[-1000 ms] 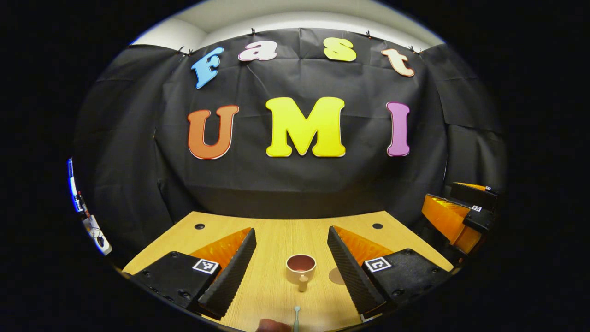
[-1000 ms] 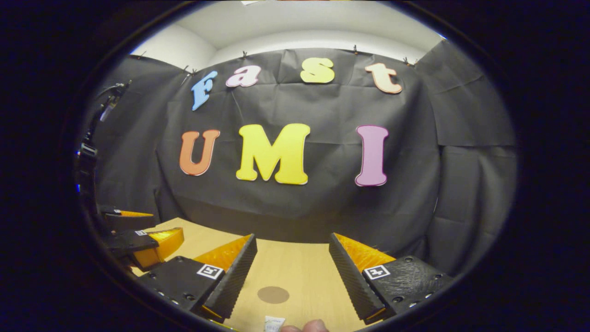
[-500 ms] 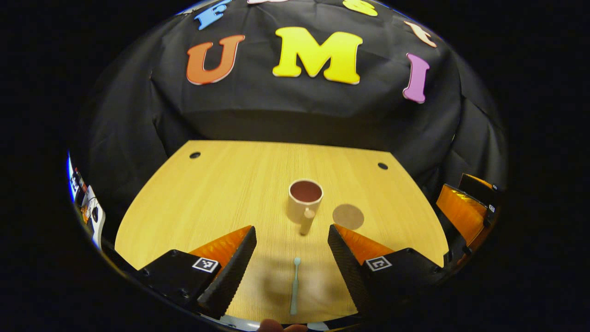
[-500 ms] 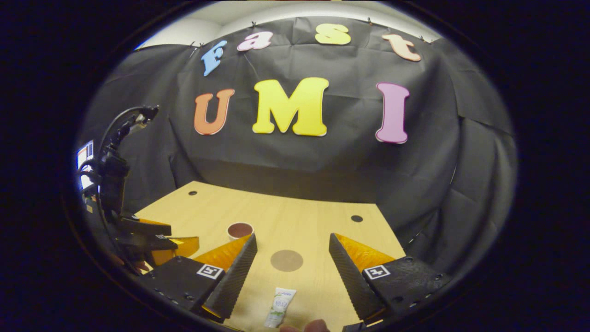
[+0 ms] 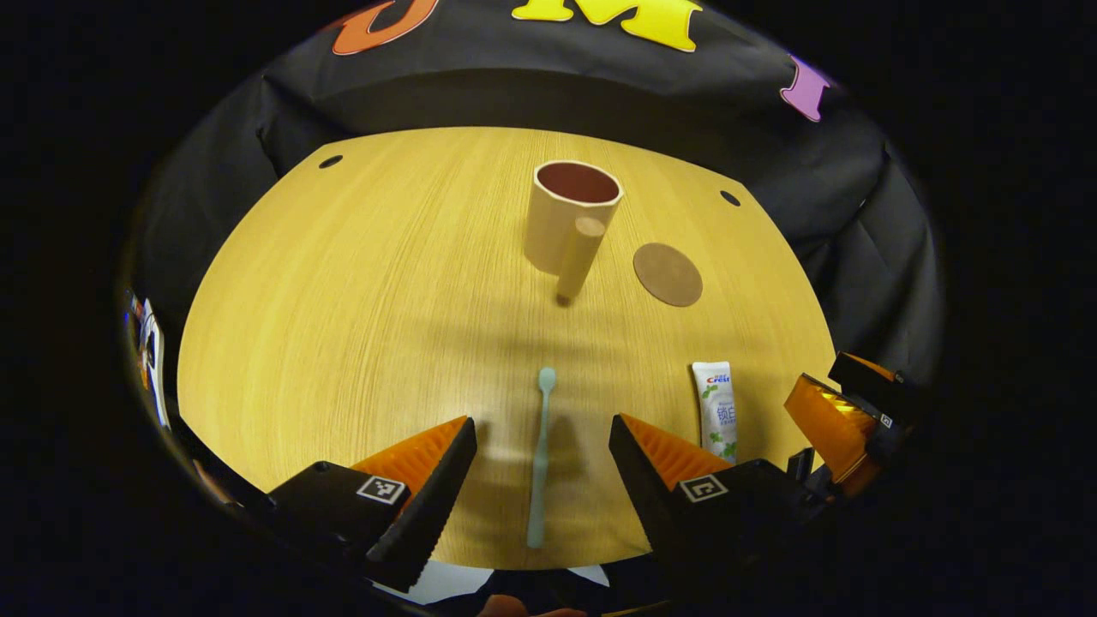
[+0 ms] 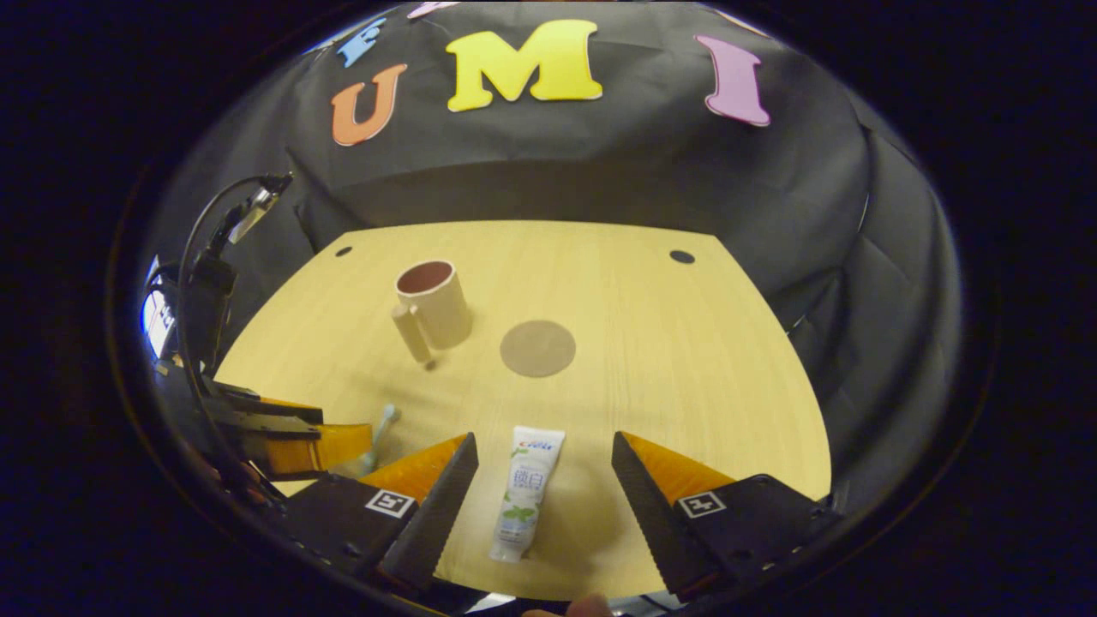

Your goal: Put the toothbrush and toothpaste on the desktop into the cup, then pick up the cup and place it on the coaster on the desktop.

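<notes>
The toothbrush lies flat on the wooden desktop, directly between the spread fingers of the left gripper; those tongs stand wide and hold nothing. Its long axis runs straight away from the gripper toward the cup, with the small head at the far end and the handle end near the table's front edge. It looks light, thin and stiff, and low on the wood, so I judge a pinch across the middle of the handle the surest hold; it may roll or skid if the fingers close unevenly.

The toothpaste tube lies flat between the fingers of the right gripper, whose tongs are likewise wide and empty. Its long axis also runs front to back, leaning slightly: the cap end sits near the front edge, the flat crimped end points toward the round coaster. The tube looks light and soft, with a smooth skin that could give under pressure; gripping across its fuller part near the cap seems safer than the thin crimp.

The cup stands upright, mouth open, beside the coaster and apart from it, its straight handle pointing toward the front of the desktop. In the right gripper view the left gripper shows at the left, over the toothbrush
</notes>
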### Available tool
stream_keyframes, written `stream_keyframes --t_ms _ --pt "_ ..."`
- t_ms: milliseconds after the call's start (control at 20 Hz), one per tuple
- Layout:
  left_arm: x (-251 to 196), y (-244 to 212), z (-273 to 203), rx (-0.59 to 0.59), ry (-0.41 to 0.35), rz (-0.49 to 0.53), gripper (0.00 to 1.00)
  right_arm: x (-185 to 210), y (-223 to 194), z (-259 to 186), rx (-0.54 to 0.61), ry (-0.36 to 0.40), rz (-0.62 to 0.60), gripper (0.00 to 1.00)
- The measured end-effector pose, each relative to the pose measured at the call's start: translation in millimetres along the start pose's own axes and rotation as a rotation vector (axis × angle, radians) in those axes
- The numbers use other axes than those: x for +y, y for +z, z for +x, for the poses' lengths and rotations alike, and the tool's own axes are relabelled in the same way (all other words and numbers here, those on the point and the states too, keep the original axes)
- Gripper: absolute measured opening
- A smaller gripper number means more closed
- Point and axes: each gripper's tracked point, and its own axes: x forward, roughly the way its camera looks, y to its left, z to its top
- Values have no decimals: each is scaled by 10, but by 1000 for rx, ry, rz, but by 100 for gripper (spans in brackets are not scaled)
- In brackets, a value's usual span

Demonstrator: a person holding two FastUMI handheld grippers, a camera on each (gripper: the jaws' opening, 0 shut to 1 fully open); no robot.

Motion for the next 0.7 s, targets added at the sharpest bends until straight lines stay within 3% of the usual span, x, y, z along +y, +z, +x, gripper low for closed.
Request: stream_keyframes --t_ms 350,700 --pt "86 -55 244 -66 21 100 84 -11 -263 180 36 -22 -12 94" --pt "88 -72 397 -130 33 108 69 -72 -350 161 39 -42 0 95"
